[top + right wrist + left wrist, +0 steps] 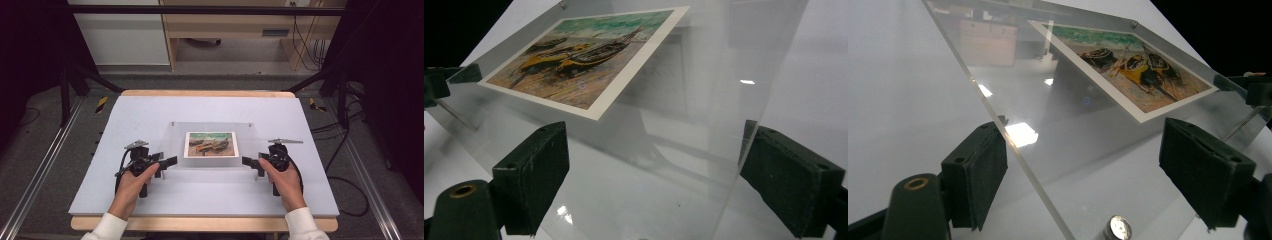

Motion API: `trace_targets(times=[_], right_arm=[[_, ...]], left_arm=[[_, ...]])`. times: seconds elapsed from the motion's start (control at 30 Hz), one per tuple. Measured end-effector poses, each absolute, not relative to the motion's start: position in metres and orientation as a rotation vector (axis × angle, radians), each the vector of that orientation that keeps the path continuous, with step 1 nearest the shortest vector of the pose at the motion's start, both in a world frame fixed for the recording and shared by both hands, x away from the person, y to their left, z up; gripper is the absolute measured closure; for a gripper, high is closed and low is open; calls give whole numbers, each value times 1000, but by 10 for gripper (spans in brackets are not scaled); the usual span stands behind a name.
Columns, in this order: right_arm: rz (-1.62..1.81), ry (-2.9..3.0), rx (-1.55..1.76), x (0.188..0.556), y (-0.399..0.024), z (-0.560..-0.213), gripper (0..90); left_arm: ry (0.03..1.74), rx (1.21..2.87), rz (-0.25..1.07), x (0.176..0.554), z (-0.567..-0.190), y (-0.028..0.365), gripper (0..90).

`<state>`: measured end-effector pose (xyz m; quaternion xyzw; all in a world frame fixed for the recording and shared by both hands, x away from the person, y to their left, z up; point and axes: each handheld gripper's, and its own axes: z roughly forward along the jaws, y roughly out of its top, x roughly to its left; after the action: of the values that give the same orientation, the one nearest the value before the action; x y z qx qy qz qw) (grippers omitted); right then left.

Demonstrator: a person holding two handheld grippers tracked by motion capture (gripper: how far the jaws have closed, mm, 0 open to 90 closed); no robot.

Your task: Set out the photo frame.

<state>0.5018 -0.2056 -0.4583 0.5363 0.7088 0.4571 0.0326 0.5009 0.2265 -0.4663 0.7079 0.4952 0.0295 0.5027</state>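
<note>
Frame [212, 145] of clear acrylic, holding a print [210, 144] of beached boats, lies flat near the middle of the table [300, 200], on a pale mat. Round metal studs sit at its corners; one shows near the left claw [1118, 229].

Left claw [167, 162] stands at the frame's near left corner, right claw [250, 163] at the near right corner. In both gripper views the jaws stand apart, with the frame's edge running between them and neither pad pressing on the sheet. Nothing is held.

Handling, as judged: the frame is rigid and moderately heavy for its size, with smooth, slippery faces and hard edges. It will not flex, but a drop onto a corner could chip or crack it, and the faces scratch readily. Best hold is across the thickness at the clear margin near the two near corners, well away from the print, both claws closing together so the sheet lifts level. A single-sided grip would likely let it pivot and slide out.
</note>
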Motion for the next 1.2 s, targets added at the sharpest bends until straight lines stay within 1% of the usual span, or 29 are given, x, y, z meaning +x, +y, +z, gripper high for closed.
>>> trace_targets(times=[0.17,0.43,0.53,0.67,0.9,1.03,1.2], right_arm=[[1401,2187,1644,501,-206,-457,145],[1384,2189,1623,501,-205,-455,152],[1381,2182,1605,502,-206,-455,155],[1374,2159,1561,507,-204,-452,165],[1384,2143,1550,507,-205,-453,167],[1365,2146,1511,502,-205,-451,169],[1357,2153,1477,497,-205,-450,174]], left_arm=[[1191,1713,65,501,-466,229,210],[1188,1734,78,501,-463,228,212],[1181,1737,91,502,-462,227,224],[1168,1734,159,509,-459,224,240],[1155,1732,161,508,-460,224,242],[1137,1750,194,503,-457,222,242],[1135,1740,213,499,-457,223,264]])
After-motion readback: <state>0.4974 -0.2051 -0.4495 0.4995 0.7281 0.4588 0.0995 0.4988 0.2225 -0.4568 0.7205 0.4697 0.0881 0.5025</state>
